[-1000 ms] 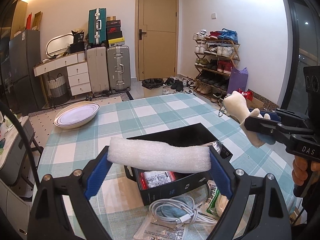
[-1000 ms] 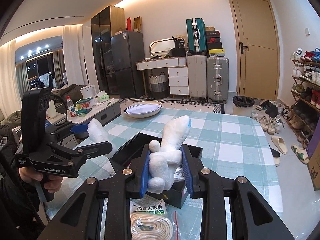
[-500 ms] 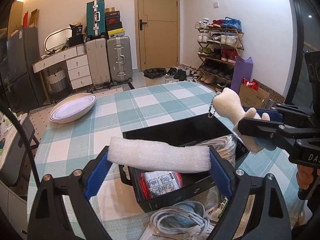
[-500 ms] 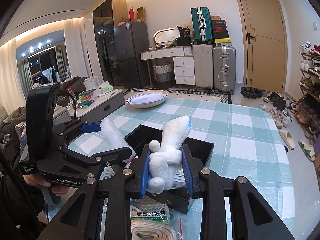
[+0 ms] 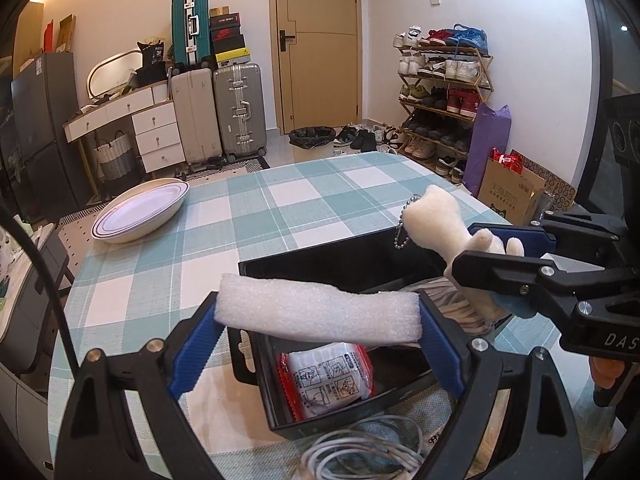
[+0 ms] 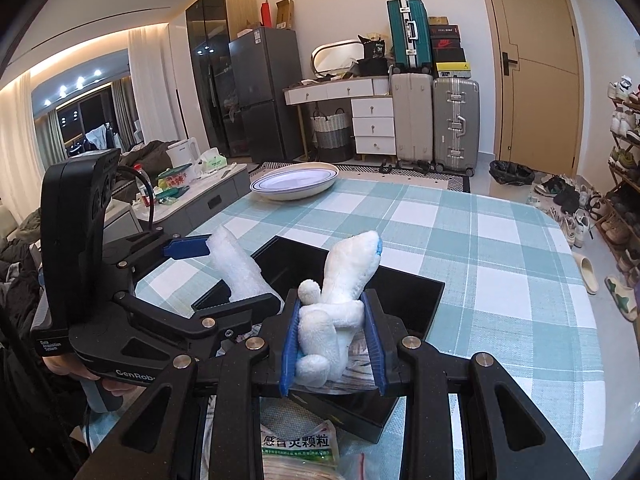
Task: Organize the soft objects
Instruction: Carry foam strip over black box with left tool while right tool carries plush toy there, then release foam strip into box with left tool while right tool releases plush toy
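Over the black box (image 5: 340, 264) near the tabletop's (image 5: 304, 196) near edge, left gripper (image 5: 320, 312) jaws clench a foam roll (image 5: 316, 308), right gripper (image 6: 332, 340) jaws clench a plush toy (image 6: 340, 292), far half bare.

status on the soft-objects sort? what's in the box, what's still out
Done: a red-edged packet and a striped cloth already lie in the black box. In hand: left gripper holds a white foam roll above the box; right gripper is clamped on a white plush toy over it. Left: releasing both, plus a white cable and a green-print sachet outside the box.
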